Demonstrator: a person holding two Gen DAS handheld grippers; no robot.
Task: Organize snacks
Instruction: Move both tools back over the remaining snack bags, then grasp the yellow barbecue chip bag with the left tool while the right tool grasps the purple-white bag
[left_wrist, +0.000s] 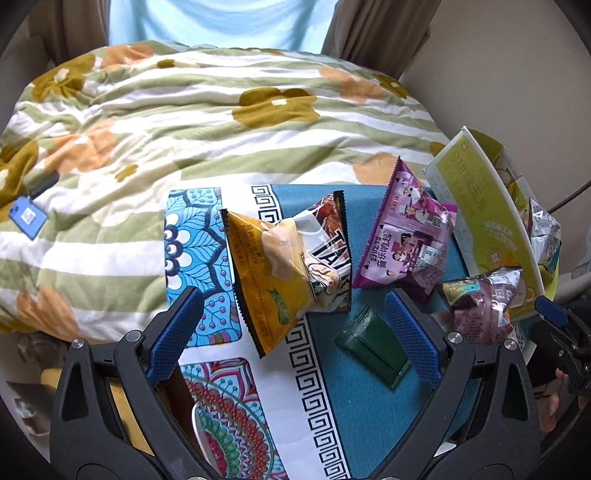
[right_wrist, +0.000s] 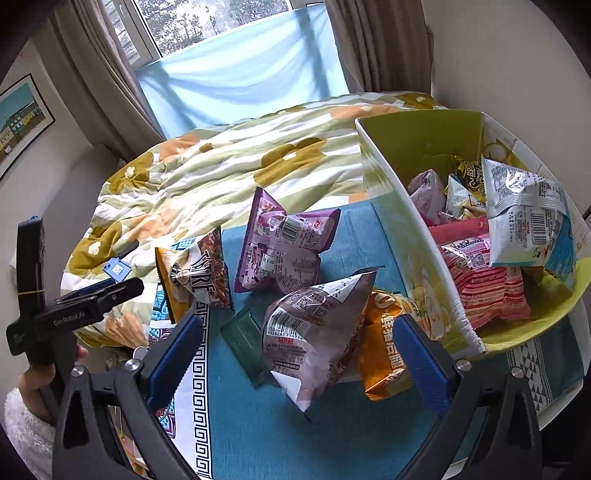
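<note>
Through the left wrist camera: left gripper (left_wrist: 293, 325) spread wide, empty, hovering above a teal patterned cloth (left_wrist: 369, 406). Between and just ahead of its blue pads (left_wrist: 173, 332), an orange snack bag (left_wrist: 266, 273) lying overlapped with a brown-and-white bag (left_wrist: 328, 254). Near the right pad, a small dark green packet (left_wrist: 373, 347) flat on the cloth. Farther right, a purple bag (left_wrist: 410, 240) and a silvery mauve bag (left_wrist: 480, 299), the latter close against the wall of a yellow-green cardboard box (left_wrist: 491, 218). Behind all this, a striped floral quilt (left_wrist: 184, 122).

Through the right wrist camera: right gripper (right_wrist: 303, 362) likewise spread wide and gripping nothing. Between its fingers, a grey-mauve bag (right_wrist: 314, 332) standing tilted, touching a shiny orange bag (right_wrist: 384, 350) on its right. Dark green packet (right_wrist: 243, 343) just left of the mauve one. Beyond, purple bag (right_wrist: 284, 243) and brown-and-white bag (right_wrist: 199, 269) on the cloth (right_wrist: 277, 424). Off to the right, the open box (right_wrist: 399, 229) already loaded with a red-striped bag (right_wrist: 484, 277), a silver-blue bag (right_wrist: 524, 218) and others. Far left, the other gripper (right_wrist: 96, 295) held by a hand (right_wrist: 37, 373) in a white fleecy sleeve (right_wrist: 26, 428); whether spread or closed cannot be told from this side.
</note>
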